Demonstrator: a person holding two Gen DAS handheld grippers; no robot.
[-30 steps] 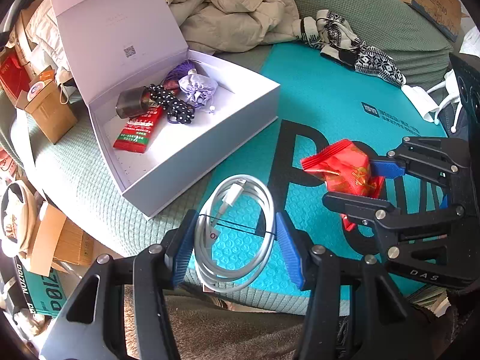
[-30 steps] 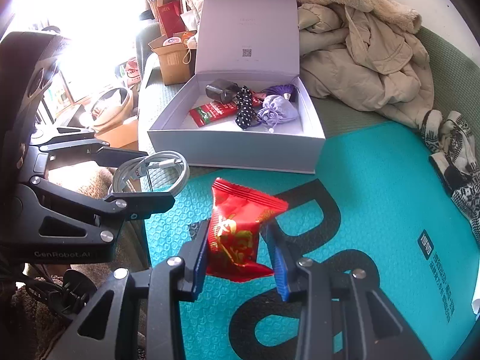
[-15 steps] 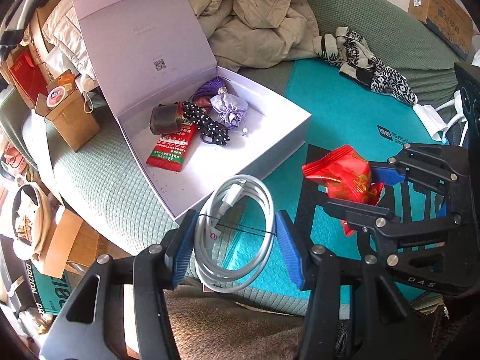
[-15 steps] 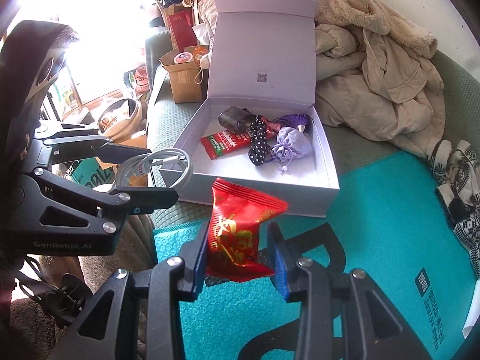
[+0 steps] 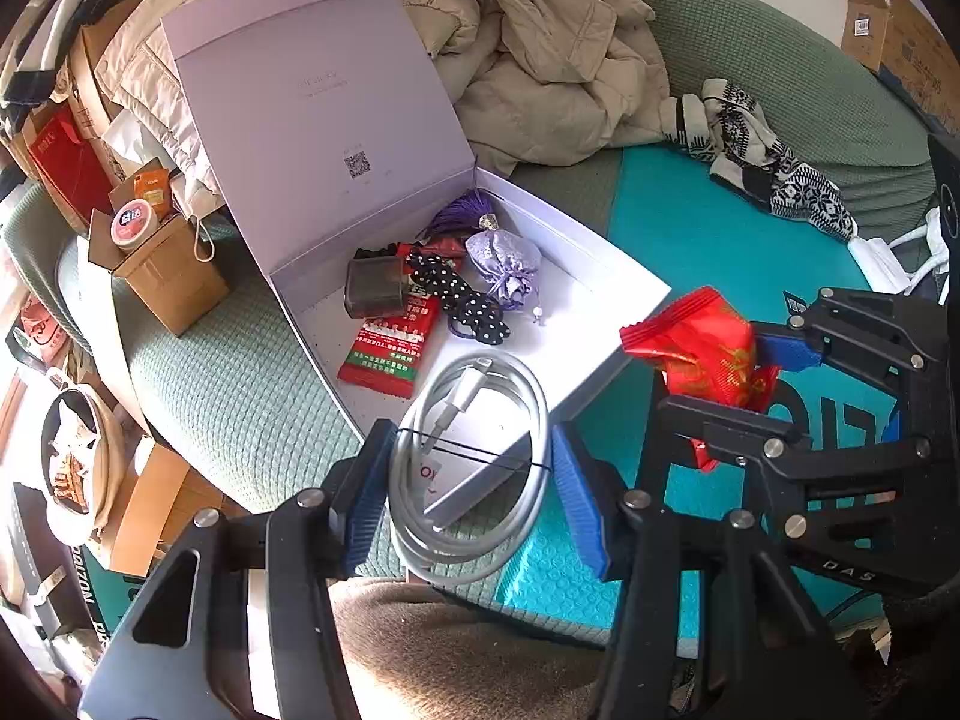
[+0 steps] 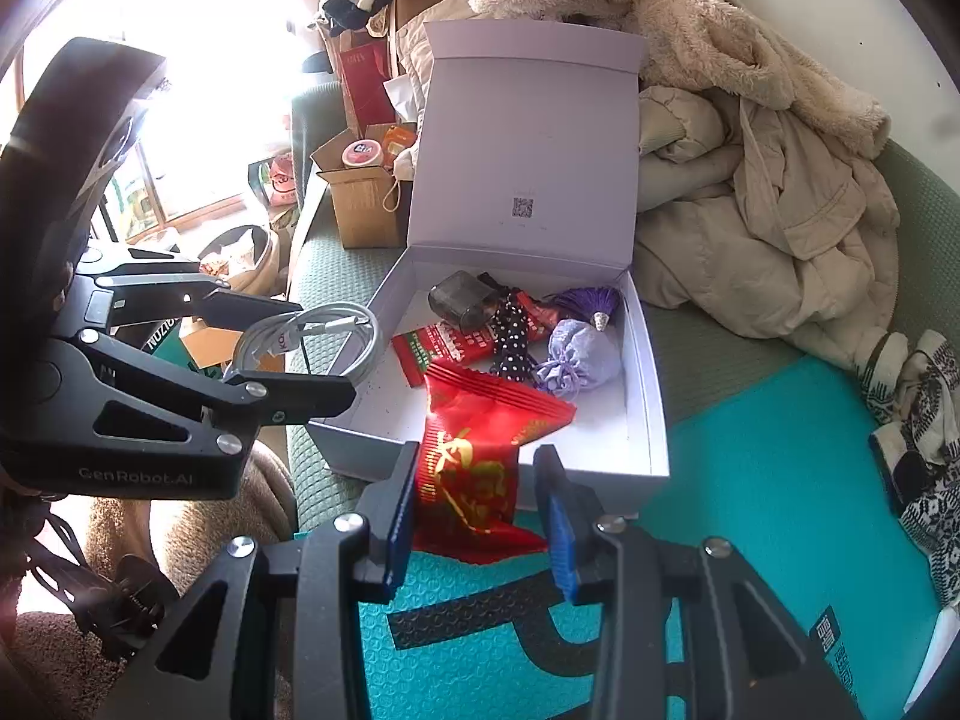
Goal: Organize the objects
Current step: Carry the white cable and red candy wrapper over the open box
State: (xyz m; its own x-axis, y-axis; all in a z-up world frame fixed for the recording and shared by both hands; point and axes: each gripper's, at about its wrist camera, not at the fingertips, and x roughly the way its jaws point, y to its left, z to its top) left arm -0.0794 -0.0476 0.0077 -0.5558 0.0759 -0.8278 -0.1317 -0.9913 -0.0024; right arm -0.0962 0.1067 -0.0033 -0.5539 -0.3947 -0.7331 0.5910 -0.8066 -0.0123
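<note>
Carrying two items toward the open white gift box (image 5: pixel 606 267), I have my left gripper (image 5: pixel 471 480) pinching a coiled white charging cable (image 5: pixel 474 468) over the box's near corner, and my right gripper (image 6: pixel 474 507) clamped on a red snack packet (image 6: pixel 474 462) at its front wall. Transport is the step in hand. Next, in my judgement, each load needs positioning above bare box floor, clear of the purple sachet (image 6: pixel 579 360) and polka-dot tie (image 6: pixel 513 342), before the jaws spread.
</note>
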